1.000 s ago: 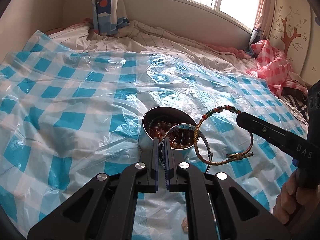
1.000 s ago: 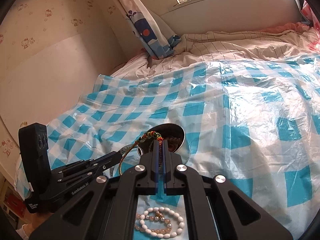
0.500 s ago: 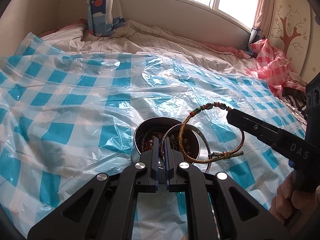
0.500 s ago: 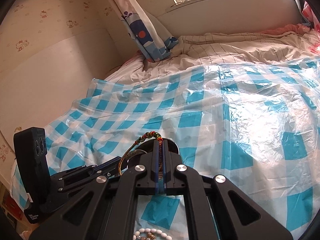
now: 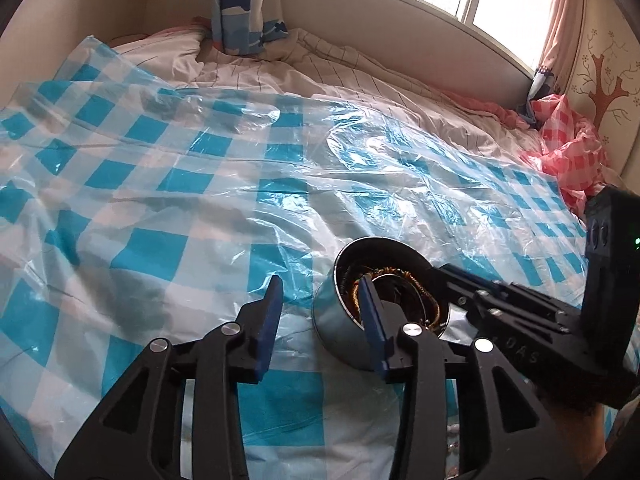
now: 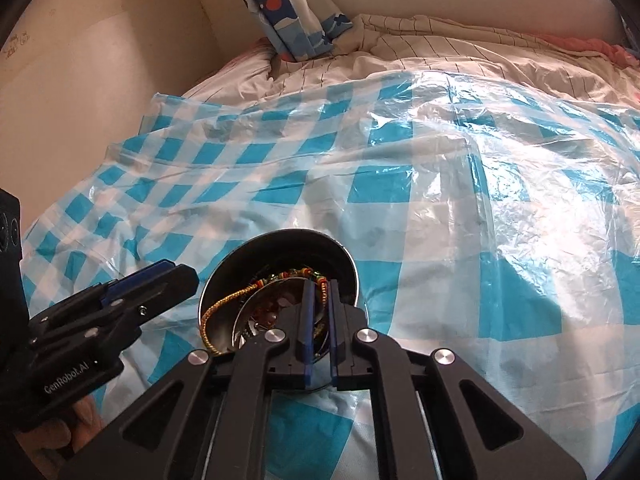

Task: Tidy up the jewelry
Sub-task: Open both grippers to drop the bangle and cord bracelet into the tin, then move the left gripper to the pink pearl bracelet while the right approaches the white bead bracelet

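Both grippers release over the bowl, and the woven bracelet is going in!

The metal bowl [image 6: 280, 300] sits on the checked plastic sheet [image 6: 440, 200] near the bed's front edge, already holding beads and a bangle. The woven bracelet [image 6: 232, 300] drapes inside it, its long loop running from the bowl's near-left rim across toward the right gripper [image 6: 318, 292], whose jaws are just parting with the beaded end of the cord between them. The left gripper [image 5: 320, 292] has its jaws opening too, one finger outside the bowl, one over its rim, nothing clamped. By my reckoning this piece is nearly stowed. A few pale beads peek out at the sheet's near edge, so more may remain.
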Available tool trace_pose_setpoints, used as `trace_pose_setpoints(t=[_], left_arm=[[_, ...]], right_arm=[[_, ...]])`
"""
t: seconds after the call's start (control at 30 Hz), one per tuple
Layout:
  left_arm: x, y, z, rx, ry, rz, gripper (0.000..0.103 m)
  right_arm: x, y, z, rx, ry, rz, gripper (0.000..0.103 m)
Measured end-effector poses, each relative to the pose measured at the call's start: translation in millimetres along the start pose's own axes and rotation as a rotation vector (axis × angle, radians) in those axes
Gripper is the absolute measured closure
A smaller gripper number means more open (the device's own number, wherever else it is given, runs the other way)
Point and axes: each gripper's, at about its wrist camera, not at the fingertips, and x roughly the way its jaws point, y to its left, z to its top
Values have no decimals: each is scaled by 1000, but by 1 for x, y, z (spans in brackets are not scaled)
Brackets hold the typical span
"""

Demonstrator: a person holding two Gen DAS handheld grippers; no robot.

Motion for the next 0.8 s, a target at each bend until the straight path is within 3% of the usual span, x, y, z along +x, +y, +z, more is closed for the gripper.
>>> trace_pose_setpoints(t=[0.03,0.1,0.27,0.47,0.67,0.8], left_arm=[[-3,2,-2,2,3,4,63],[-8,3,-9,9,18,5,63],[-26,-2,-40,61,60,-7,58],[-38,-23,-82,144,117,-23,52],[-39,-40,-109,214,153,-13,48],[-39,-48,-116,257,149,2,43]], right_arm=[[-6,1,0,-8,-21,-8,82],[-20,2,-1,-16,-49,-32,74],[-52,-7,-19,-1,-25,-49,74],[-72,-17,-69,69,66,-57,67],[-62,0,-96,-22,133,-149,62],[-61,2,-102,-49,125,-198,57]])
